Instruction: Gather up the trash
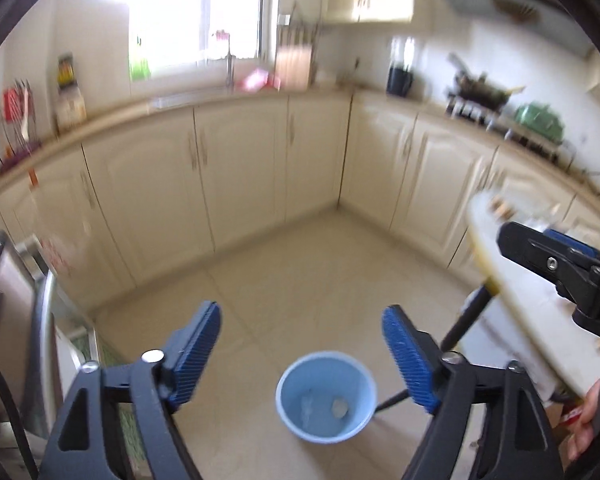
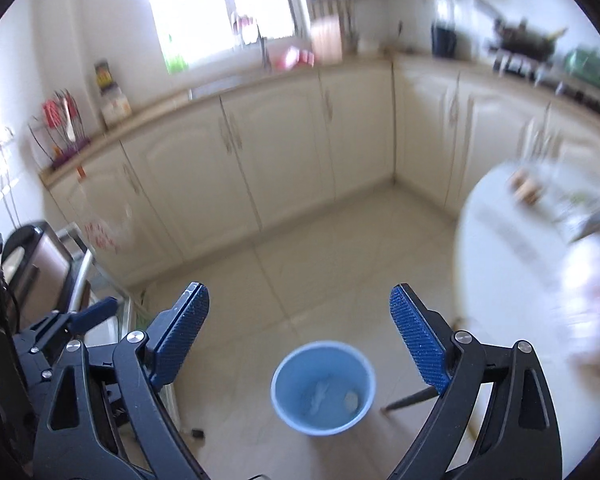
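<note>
Both claws apart, nothing held, over the blue bin.

Left claw (image 1: pixel 302 340) and right claw (image 2: pixel 299 320) jaws wide, nothing between the pads. Bin (image 1: pixel 326 396) stands on the tiled floor (image 1: pixel 300 264), just beside the white round desk (image 2: pixel 512 248); two pale scraps of trash (image 2: pixel 334 398) lie at its bottom. Background blurred. Desk clutter too smeared to identify.

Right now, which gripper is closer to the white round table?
Right. The right gripper is at the edge of the white round table. The left gripper is farther left, over the floor and the blue bin.
</note>
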{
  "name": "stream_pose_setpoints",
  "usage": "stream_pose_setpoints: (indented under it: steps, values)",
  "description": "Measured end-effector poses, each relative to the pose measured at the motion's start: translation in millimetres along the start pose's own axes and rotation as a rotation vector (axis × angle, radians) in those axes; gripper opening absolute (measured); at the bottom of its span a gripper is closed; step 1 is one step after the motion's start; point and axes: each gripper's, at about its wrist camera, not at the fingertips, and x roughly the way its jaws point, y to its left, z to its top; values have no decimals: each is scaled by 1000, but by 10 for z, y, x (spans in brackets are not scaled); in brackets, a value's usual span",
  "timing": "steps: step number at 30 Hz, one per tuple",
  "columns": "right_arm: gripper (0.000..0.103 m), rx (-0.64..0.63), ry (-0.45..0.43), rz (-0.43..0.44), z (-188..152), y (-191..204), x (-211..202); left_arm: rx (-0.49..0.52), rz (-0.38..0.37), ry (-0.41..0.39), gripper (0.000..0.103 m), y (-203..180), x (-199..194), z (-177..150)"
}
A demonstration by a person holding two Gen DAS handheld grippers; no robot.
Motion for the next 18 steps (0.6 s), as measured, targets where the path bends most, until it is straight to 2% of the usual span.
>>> stream_pose_setpoints:
  steps: [2, 4, 7, 12, 14, 15, 16, 18]
  values:
    - [96, -9, -75, -29, 72, 5, -450, 13, -5, -69, 87, -185, -366, 5]
    - [103, -26, -146, -85, 94, -23, -953, 27, -19, -131, 97, -342, -731, -26]
    - [103, -35, -232, -144, 115, -23, -1599, 39, -43, -232, 102, -593, -1259, -135]
    - [103, -19, -334, -209, 63, -24, -2536, 58, -77, -347, 102, -824, -2067, -437]
    - [103, -17, -370, -232, 20, -10, -2844, 66, -78, -386, 102, -943, -2345, -749]
    - [103, -17, -385, -249, -3, -3, -2985, 66, -88, -412, 102, -993, -2484, -776]
    - [103, -15, -398, -259, -22, -35, -3119, 69, -93, -427, 102, -1024, -2642, -1175]
    - [103, -7, -431, -274, -91, -65, -3403, 72, -101, -459, 102, -1021, -2902, -1392]
